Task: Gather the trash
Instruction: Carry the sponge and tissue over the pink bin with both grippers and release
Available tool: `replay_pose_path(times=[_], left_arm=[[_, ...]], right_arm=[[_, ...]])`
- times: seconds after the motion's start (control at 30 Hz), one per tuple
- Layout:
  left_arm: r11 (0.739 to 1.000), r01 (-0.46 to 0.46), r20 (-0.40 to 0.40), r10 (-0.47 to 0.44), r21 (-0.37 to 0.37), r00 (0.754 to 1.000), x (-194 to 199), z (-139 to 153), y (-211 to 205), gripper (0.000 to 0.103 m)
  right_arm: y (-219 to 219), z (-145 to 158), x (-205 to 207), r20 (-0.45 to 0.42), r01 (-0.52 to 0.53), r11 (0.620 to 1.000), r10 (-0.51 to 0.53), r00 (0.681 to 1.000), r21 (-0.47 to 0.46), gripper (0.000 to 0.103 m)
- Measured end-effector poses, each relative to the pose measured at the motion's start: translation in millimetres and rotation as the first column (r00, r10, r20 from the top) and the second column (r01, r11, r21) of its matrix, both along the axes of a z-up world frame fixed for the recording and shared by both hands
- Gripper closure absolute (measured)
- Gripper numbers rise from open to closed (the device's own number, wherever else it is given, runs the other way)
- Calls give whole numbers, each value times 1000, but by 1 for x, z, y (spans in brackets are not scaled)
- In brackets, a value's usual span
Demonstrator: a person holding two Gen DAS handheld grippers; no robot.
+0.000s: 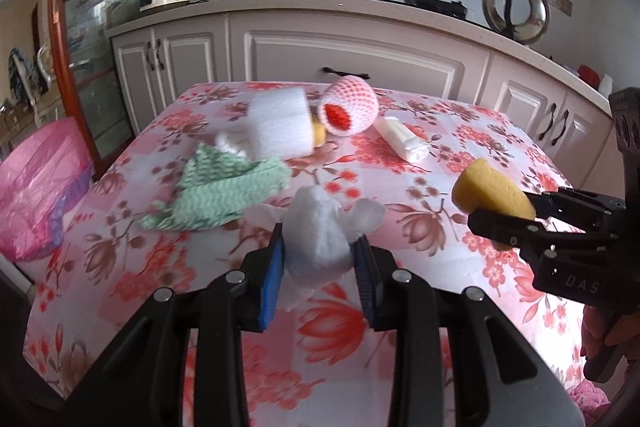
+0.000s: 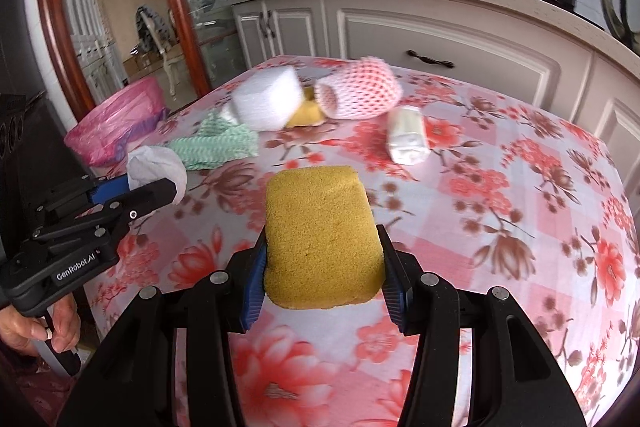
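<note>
Two grabs going at once: our left gripper [image 1: 320, 267] has its jaws pinching a crumpled white tissue wad [image 1: 318, 227], our right gripper [image 2: 322, 279] is clamped on a yellow rectangular sponge [image 2: 320, 231], both held above the table. The pink plastic-lined bin [image 2: 116, 119] sits off the table's far-left edge, so we'd guess that's the drop spot. The tissue is soft and could slide out on the way, or one tool could clip the other. A green zigzag cloth [image 1: 224, 187], a white foam block [image 1: 280, 125] and a pink foam fruit net [image 1: 348, 109] lie on the floral tablecloth [image 1: 460, 147]. White kitchen cabinets [image 1: 360, 55] are behind.
</note>
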State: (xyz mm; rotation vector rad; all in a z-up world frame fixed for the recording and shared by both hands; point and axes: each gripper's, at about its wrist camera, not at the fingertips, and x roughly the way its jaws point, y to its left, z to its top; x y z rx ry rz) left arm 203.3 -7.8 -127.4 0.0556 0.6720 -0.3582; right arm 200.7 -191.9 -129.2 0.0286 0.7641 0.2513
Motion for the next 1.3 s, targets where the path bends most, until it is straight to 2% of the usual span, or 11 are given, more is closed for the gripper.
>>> replay_pose_path(times=[0.13, 0.3, 0.53, 0.83, 0.97, 1.17, 1.3], left_arm=[[999, -33, -3, 33, -22, 999, -2, 1, 20, 71], [997, -79, 13, 79, -15, 997, -4, 2, 43, 71], [981, -193, 36, 193, -19, 980, -4, 13, 96, 71], [933, -360, 94, 359, -11, 928, 9, 46, 181, 71], [908, -418, 92, 419, -31, 903, 21, 59, 220, 71], [882, -472, 120, 468, 2, 875, 53, 80, 267, 71], [854, -520, 117, 516, 5, 848, 80, 86, 299, 71]], right_arm=[[26, 4, 2, 11, -59, 998, 59, 998, -8, 54], [54, 11, 14, 18, -116, 993, 116, 993, -20, 54], [109, 23, 37, 31, -236, 971, 237, 971, -30, 54], [191, 50, 82, 85, -391, 920, 392, 916, -21, 54], [226, 63, 106, 110, -448, 894, 447, 888, -17, 54], [285, 75, 150, 125, -526, 850, 522, 843, -6, 54], [322, 77, 182, 115, -564, 826, 559, 821, 20, 54]])
